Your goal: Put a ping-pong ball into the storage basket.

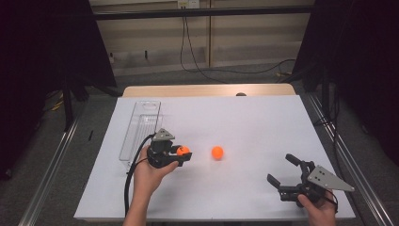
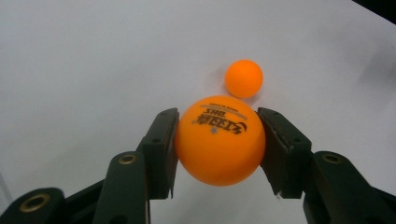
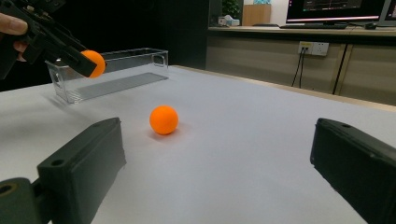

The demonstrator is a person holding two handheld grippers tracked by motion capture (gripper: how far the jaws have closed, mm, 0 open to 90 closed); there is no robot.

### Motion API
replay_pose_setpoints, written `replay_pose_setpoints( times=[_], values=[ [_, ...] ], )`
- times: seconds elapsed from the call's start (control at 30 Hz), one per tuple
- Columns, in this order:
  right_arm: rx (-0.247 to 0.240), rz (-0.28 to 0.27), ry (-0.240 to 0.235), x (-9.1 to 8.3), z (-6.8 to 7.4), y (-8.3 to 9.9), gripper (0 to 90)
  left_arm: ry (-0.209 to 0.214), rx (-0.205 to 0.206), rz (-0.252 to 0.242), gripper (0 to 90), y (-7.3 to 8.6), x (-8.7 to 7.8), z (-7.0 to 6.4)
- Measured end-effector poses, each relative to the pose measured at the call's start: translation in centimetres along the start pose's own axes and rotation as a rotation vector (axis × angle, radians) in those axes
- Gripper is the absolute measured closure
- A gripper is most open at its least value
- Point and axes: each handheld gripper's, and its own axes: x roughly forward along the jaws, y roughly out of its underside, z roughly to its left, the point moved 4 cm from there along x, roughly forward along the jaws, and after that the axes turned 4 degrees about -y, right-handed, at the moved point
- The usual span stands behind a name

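My left gripper [image 1: 182, 155] is shut on an orange ping-pong ball [image 2: 219, 140] with black print, held a little above the white table [image 1: 254, 127]; that held ball [image 1: 183, 150] sits between the black jaws. A second orange ball [image 1: 217, 152] lies loose on the table just to the right of it, and it shows as the loose ball [image 2: 243, 78] beyond the jaws and as the loose ball [image 3: 164, 119] ahead of my right gripper. My right gripper [image 1: 282, 170] is open near the front right of the table, nothing between its fingers [image 3: 84, 163]. The left gripper [image 3: 88, 63] with its ball appears at upper left there.
A clear plastic bin [image 1: 139, 127] stands along the left side of the table, just behind the left gripper; it shows as the bin [image 3: 112, 72] behind the held ball. The table's wooden far edge [image 1: 207, 89] borders a floor with cables.
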Motion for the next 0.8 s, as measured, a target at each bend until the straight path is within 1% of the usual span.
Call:
replay_pose_setpoints(
  times=[0.13, 0.17, 0.2, 0.27, 0.37, 0.4, 0.47, 0.5, 0.6, 0.67, 0.7, 0.8],
  values=[
    [0.000, 0.000, 0.001, -0.02, -0.01, 0.00, 2.5, 0.001, -0.007, -0.005, 50.8, -0.24, -0.24, -0.01],
    [0.000, -0.001, 0.001, -0.02, -0.01, -0.01, 2.5, -0.001, 0.001, -0.004, 50.8, -0.29, -0.31, 0.03],
    [0.000, 0.000, 0.002, -0.02, -0.01, 0.00, 2.5, -0.001, -0.007, -0.009, 50.8, -0.34, -0.32, 0.00],
    [0.001, 0.001, 0.002, -0.02, -0.01, 0.01, 2.5, -0.001, -0.002, -0.008, 50.8, -0.41, -0.39, 0.06],
    [0.000, -0.001, 0.002, -0.04, 0.00, -0.01, 2.5, -0.002, -0.012, -0.015, 50.8, -0.55, -0.58, 0.16],
    [0.000, -0.001, 0.002, -0.05, -0.01, -0.02, 2.5, -0.006, -0.008, -0.014, 50.8, -0.61, -0.68, 0.28],
    [0.001, -0.002, 0.002, -0.05, 0.00, -0.02, 2.5, -0.005, -0.013, -0.015, 50.8, -0.67, -0.77, 0.28],
    [0.001, -0.002, 0.002, -0.05, -0.01, -0.02, 2.5, -0.006, -0.007, -0.018, 50.8, -0.72, -0.81, 0.35],
    [0.001, -0.002, 0.002, -0.04, -0.02, -0.02, 2.5, -0.005, -0.018, -0.020, 50.8, -0.79, -0.83, 0.30],
    [0.001, -0.002, 0.003, -0.05, -0.04, -0.02, 2.5, -0.009, -0.013, -0.016, 50.8, -0.81, -0.81, 0.38],
    [0.000, -0.002, 0.003, -0.07, -0.03, -0.03, 2.5, -0.008, -0.018, -0.018, 50.8, -0.82, -0.80, 0.39],
    [0.002, -0.004, 0.003, -0.07, -0.02, -0.05, 2.5, -0.008, -0.015, -0.017, 50.8, -0.88, -0.80, 0.42]
  ],
)
